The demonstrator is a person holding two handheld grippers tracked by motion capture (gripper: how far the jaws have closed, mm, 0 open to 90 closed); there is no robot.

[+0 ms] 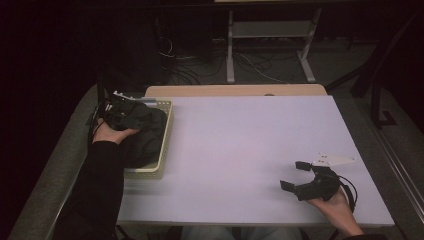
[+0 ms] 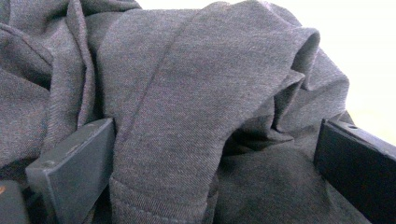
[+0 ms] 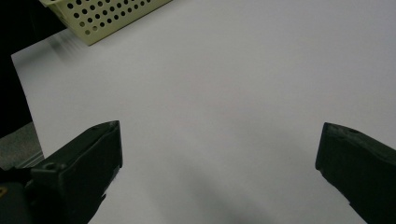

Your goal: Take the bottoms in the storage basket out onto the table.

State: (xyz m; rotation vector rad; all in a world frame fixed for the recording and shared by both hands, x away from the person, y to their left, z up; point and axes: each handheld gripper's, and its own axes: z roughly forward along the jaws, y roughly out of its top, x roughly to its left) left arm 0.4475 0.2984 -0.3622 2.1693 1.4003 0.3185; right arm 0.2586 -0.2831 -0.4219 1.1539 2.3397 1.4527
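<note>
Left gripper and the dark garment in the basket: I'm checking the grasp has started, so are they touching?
Touching. In the left gripper view the left gripper stands open, and a fold of the dark garment lies pressed against its left jaw.

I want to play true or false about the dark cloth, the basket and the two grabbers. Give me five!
1. The dark grey cloth lies in the cream basket. True.
2. The left gripper has its jaws open, with cloth between them. True.
3. The right gripper is holding the cloth. False: it is open above the bare white table.
4. The basket sits at the table's right edge. False: it sits at the left edge.
5. The basket wall has small round holes. True.
</note>
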